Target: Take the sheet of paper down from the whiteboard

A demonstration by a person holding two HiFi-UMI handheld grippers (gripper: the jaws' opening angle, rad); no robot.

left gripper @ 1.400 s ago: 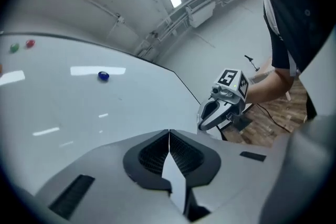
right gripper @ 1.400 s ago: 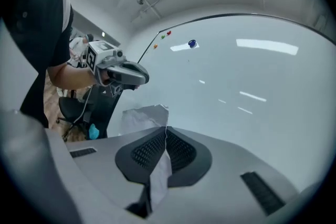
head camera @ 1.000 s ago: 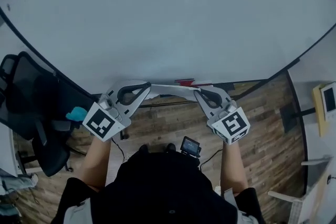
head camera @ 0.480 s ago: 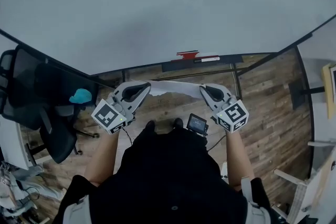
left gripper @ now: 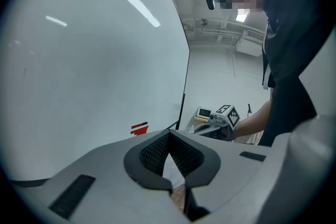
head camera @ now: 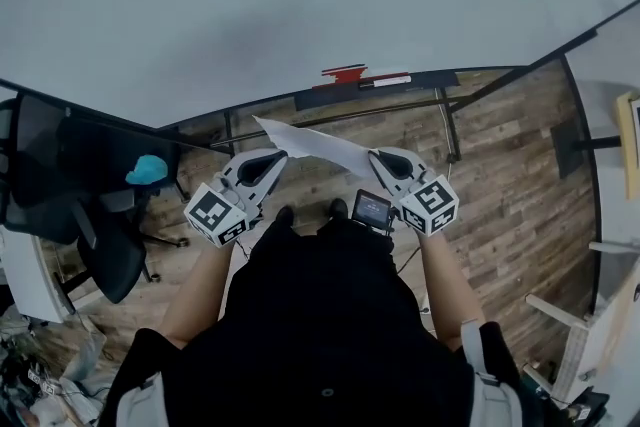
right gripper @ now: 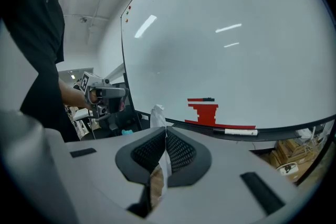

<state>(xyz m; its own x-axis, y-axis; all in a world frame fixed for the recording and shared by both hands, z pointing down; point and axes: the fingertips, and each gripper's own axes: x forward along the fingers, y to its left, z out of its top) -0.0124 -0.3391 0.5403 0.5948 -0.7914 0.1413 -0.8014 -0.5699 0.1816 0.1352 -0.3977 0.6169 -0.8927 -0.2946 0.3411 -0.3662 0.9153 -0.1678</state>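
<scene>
One sheet of paper (head camera: 312, 146) mid-frame, off the one whiteboard (head camera: 300, 5). Two claws, left gripper (head camera: 272, 158) and right gripper (head camera: 380, 158), each clamped on one end.

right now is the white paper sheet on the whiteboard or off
Off: left gripper and right gripper hold the white paper sheet clear of the whiteboard.

No words, numbers or brand names can be read anywhere in the views. Black-and-white square code markers are carried on the left cube (head camera: 216, 215) of the left gripper (head camera: 281, 156) and on the right cube (head camera: 431, 205) of the right gripper (head camera: 374, 155), but no letters are formed by them. The small screen (head camera: 372, 211) below the grippers is shown too small to be read.
</scene>
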